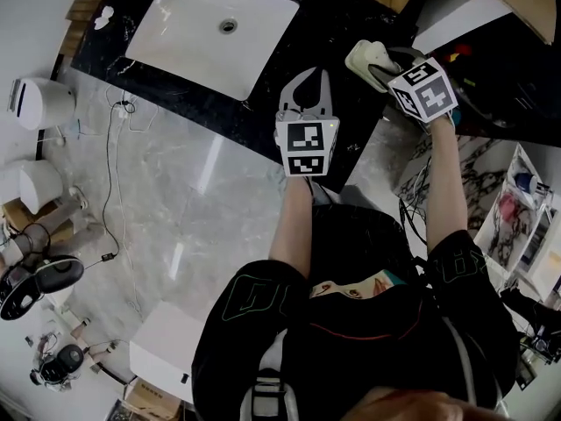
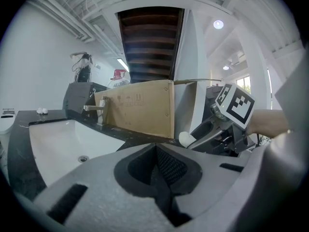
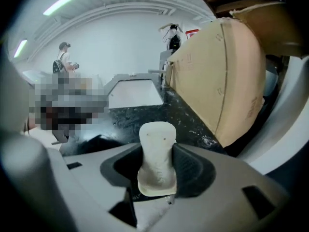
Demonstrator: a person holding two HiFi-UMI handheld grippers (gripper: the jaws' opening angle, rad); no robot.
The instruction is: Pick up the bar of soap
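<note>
- Soap first: the bar of soap [image 3: 156, 154] stands on end between the pads of my right gripper [image 1: 376, 66], pinched low down at its narrow sides, with its rounded top poking out past the jaws.
- The right jaws are closed only as far as the bar allows. I judge the low, two-sided pinch is there to stop a slick thing from twisting out.
- The bar looks clear of the black countertop [image 1: 337, 17], so the pick-up seems all but done.
- My left gripper [image 2: 162, 179] has its jaws pressed together with nothing between them. It hangs over the counter's front edge, beside the white sink [image 1: 188, 38] and apart from the right one, probably parked there to leave the soap hand room.
- A cardboard panel [image 3: 223, 76] stands just beside the soap on the right, and it is the nearest thing to bump.
- The faucet [image 2: 101, 109] sits behind the basin, well out of the way.
</note>
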